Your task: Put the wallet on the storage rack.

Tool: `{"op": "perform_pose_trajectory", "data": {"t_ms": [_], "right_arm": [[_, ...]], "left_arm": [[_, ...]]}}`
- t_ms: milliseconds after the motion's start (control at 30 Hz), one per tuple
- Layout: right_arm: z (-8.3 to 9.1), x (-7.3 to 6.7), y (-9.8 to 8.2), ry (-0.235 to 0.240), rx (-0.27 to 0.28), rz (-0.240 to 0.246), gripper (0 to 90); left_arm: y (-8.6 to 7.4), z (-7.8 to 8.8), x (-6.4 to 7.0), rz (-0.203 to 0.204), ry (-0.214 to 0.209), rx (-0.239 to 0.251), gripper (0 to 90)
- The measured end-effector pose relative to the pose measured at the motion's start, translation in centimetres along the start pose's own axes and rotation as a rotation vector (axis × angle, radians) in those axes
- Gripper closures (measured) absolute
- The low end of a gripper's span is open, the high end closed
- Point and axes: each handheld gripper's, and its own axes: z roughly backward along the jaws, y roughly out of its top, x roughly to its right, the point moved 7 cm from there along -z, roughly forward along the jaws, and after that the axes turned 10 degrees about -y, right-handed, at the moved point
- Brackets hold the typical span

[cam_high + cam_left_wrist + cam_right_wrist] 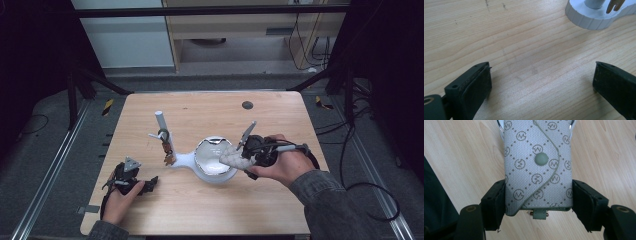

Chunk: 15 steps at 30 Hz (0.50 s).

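Note:
My right gripper point(244, 159) is shut on a small grey patterned pouch point(537, 167) with a snap button; its two jaws press on the pouch's sides. In the high view the pouch point(231, 157) hangs over the right rim of a white bowl-shaped dish point(206, 161). The dish belongs to a white stand with an upright post point(162, 125) from which small trinkets point(167, 147) hang. My left gripper point(146, 186) rests low on the table at the front left, open, with only bare wood between its jaws. Its own view catches the edge of the stand's base point(594, 17).
The wooden table point(210, 210) has a dark round grommet point(247, 105) near its far edge. Dark frame legs and cables stand on the floor to both sides and behind the table.

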Motion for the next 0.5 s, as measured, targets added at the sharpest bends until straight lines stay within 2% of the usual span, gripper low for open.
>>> {"op": "perform_pose_trajectory", "data": {"t_ms": [500], "right_arm": [[-2.2, -1.4, 2.6, 0.026, -0.028, 0.047, 31.9]], "left_arm": [[0.0, 0.0, 0.0, -0.001, -0.001, -0.001, 1.3]]}}
